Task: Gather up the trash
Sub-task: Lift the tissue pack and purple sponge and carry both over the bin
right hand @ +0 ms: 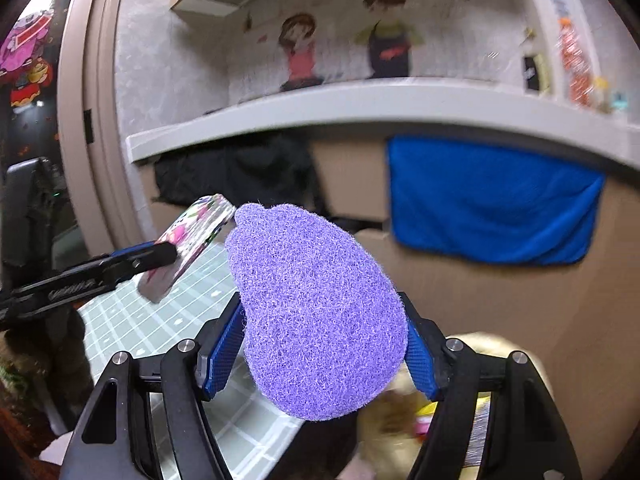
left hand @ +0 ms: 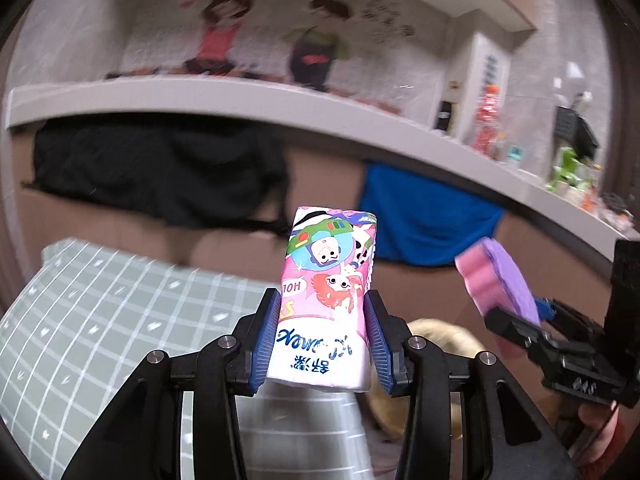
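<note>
The left tool [left hand: 326, 344] clamps a tissue pack [left hand: 330, 296], long axis pointing forward along its fingers. The right tool [right hand: 324, 356] clamps a purple sponge [right hand: 316, 312] likewise.

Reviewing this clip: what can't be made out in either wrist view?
- No trash bin appears in either view.
- Left wrist view: tan object is blurred and partly hidden behind the left hand-held gripper holding the tissue pack.
- Right wrist view: purple sponge blocks whatever lies behind it.

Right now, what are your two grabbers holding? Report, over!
Left gripper: jaws shut on tissue pack. Right gripper: jaws shut on purple sponge. Both held up above the checked cloth; nothing between them.
</note>
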`<state>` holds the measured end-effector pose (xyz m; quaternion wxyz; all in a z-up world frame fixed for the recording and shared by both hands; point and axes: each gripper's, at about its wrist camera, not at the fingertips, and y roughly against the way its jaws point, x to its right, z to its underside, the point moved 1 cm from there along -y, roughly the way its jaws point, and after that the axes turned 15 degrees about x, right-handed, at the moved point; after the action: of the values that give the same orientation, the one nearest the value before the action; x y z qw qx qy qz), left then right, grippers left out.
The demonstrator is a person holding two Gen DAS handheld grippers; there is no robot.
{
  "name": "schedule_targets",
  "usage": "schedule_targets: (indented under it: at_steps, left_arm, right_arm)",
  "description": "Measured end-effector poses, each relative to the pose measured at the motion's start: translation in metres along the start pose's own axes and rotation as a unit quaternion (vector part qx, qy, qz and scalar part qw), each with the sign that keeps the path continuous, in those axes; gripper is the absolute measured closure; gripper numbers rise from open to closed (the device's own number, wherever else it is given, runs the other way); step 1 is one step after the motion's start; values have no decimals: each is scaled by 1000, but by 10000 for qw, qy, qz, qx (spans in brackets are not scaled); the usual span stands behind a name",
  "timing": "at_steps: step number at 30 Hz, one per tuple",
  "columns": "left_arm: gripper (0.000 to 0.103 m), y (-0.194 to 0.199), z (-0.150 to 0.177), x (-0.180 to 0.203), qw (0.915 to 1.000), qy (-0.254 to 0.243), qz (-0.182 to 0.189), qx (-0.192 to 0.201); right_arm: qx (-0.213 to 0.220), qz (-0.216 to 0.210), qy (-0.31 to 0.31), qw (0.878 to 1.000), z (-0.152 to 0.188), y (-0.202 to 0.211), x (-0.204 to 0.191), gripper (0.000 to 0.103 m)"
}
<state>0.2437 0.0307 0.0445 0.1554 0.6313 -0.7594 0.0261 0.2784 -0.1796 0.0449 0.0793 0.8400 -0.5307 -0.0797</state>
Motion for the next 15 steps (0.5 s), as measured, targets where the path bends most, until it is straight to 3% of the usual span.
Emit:
schedule_targets:
  at_steps: [8,15]
  left_arm:
    - [60,-15,5,90,9982,-275,526,109]
    - [60,-29,28,136,9982,-181,570,-51]
  right_arm:
    - [338,869,-45,9956,-34,52,70,34]
    - [424,1275,-225,9907,-24,85,110,34]
